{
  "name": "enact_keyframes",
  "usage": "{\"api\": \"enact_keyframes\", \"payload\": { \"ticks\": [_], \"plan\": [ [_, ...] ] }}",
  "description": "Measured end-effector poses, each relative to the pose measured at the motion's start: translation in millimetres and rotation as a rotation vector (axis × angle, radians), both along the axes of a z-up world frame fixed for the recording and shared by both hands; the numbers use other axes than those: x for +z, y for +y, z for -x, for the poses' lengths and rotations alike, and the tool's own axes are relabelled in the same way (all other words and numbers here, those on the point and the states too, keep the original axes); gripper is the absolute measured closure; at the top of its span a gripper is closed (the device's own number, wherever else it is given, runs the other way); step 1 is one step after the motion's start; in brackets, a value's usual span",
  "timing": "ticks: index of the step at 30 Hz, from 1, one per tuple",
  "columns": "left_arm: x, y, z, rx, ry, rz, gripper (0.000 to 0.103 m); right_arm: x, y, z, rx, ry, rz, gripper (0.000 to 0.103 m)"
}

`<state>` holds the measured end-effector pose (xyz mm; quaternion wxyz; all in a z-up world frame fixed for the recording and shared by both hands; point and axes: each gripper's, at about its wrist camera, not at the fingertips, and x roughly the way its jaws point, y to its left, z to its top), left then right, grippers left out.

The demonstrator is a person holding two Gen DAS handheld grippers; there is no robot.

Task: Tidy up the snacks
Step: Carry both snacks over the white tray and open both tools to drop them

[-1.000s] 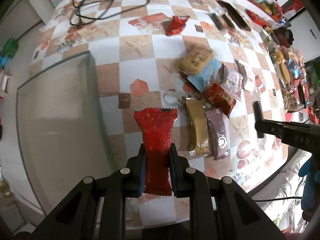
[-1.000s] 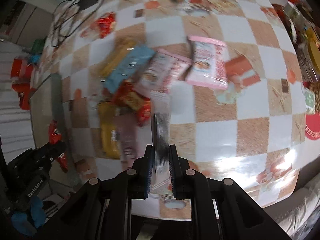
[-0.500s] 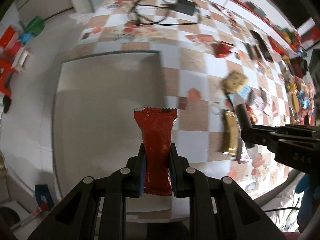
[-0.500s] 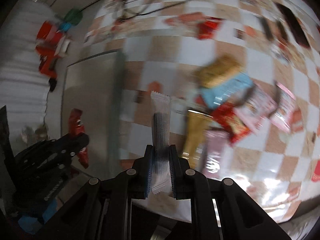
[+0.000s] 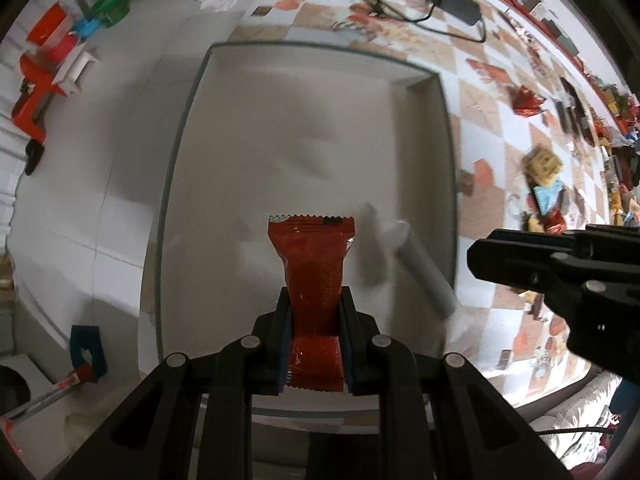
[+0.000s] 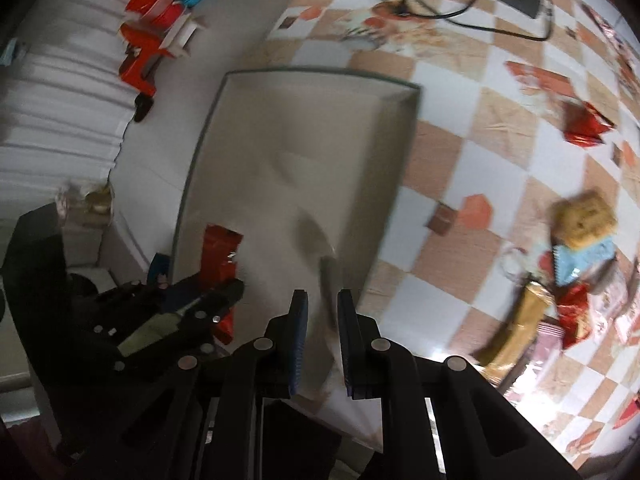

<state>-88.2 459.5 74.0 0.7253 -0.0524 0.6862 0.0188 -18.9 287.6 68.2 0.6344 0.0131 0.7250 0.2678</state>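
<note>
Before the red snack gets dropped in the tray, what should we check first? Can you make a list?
1. Left gripper holds the red snack tight: ok, jaws pinch both sides.
2. Red snack is over the tray: ok, the tray floor fills the view behind it.
3. Landing spot ahead of the red snack is free: ok, bare tray floor there.
4. Right gripper has let go: ok, jaws stand apart.
5. White snack has landed and lies flat: cannot tell, it is blurred.
6. Right gripper is out of the way: not ok, it hangs close on the right, at the tray edge.
</note>
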Motion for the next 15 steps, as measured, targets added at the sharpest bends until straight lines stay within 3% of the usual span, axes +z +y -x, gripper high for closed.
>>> {"api": "enact_keyframes", "payload": {
  "ticks": [4, 5, 6, 8, 9, 10, 15],
  "plan": [
    [-10, 6, 4, 0.001, 0.029, -0.005, 0.077, -8, 9, 4, 0.01, 0.024, 0.014, 0.086],
    [-11, 7, 5, -0.002, 0.035, -0.007, 0.069, -11, 8, 4, 0.002, 0.035, 0.023, 0.086],
    [-12, 8, 5, -0.002, 0.038, -0.008, 0.053, -14, 6, 5, -0.005, 0.043, 0.035, 0.084],
    [-12, 9, 5, 0.006, 0.039, -0.017, 0.028, -21, 0, 3, -0.028, 0.055, 0.078, 0.055],
    [-12, 9, 5, 0.008, 0.035, -0.019, 0.023, -23, -4, 2, -0.044, 0.049, 0.095, 0.023],
    [-11, 8, 4, 0.007, 0.034, -0.017, 0.023, -22, -9, 1, -0.062, 0.037, 0.105, 0.015],
    [-11, -1, -1, -0.021, 0.05, -0.013, 0.023, -29, -39, 1, -0.127, 0.053, 0.145, 0.015]
  ]
}}
